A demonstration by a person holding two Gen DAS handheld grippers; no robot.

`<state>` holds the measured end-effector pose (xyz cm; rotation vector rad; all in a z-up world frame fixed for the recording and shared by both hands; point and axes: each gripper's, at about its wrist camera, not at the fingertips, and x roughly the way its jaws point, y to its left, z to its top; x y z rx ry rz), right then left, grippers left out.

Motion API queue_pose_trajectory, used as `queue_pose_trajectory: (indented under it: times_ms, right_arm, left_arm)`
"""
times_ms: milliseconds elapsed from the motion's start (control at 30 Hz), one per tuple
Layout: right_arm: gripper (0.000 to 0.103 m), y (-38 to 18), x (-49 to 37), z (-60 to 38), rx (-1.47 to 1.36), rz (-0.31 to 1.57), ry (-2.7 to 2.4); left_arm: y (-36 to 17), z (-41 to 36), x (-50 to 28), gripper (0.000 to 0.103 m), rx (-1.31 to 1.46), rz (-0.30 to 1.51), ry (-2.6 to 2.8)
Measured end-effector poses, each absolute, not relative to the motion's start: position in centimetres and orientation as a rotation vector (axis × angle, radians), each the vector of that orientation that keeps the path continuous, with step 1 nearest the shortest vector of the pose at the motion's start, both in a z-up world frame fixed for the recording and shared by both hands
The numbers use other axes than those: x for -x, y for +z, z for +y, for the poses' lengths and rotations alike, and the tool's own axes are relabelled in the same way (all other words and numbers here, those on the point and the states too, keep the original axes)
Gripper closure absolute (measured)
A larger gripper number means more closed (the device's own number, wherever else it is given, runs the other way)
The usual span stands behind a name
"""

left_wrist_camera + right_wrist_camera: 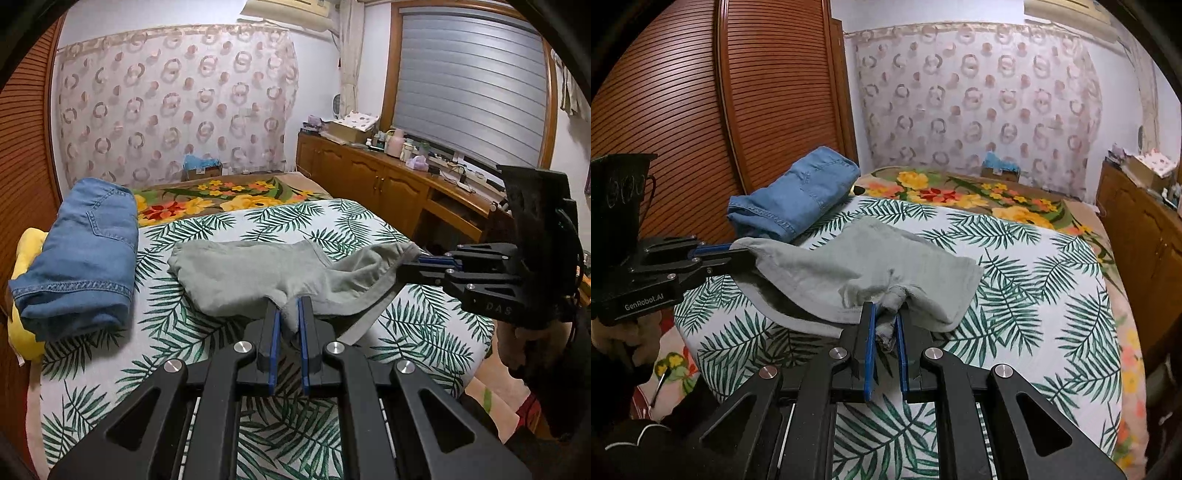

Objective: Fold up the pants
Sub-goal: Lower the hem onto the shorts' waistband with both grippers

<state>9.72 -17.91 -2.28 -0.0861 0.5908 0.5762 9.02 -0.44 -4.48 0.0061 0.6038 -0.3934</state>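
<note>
Both grippers, left [290, 314] and right [886, 317], pinch bunched corners of the grey pants [251, 273]. The thin bites might slip, dropping cloth crooked toward the jeans [88, 251] at nine o'clock.

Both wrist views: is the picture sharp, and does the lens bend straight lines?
Left wrist view: sharp on the grey pants, even indoor light, window blind bowed by the fisheye, dark corners. Right wrist view: also sharp, slatted wooden door strongly curved, soft shadow under the pants.

Left hand-held gripper [290, 308] clamped tight, right hand-held gripper [886, 314] likewise, both angled downward
</note>
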Motion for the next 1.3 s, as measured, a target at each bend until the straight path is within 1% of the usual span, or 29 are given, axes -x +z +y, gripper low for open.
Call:
queue_pose_trajectory:
  times_ms: [533,1300]
  right_arm:
    - [0.093,-2.9,-6.6,-18.6,0.066,0.585,0.590]
    - [0.093,-0.9,-2.6,-20.3,0.096,0.497,0.602]
  left_arm:
    - [-4.3,-0.3,-6.4,0.093,0.031,0.590,-0.430]
    - [-1.4,-0.5,-3.8,0.093,0.016,0.507,-0.470]
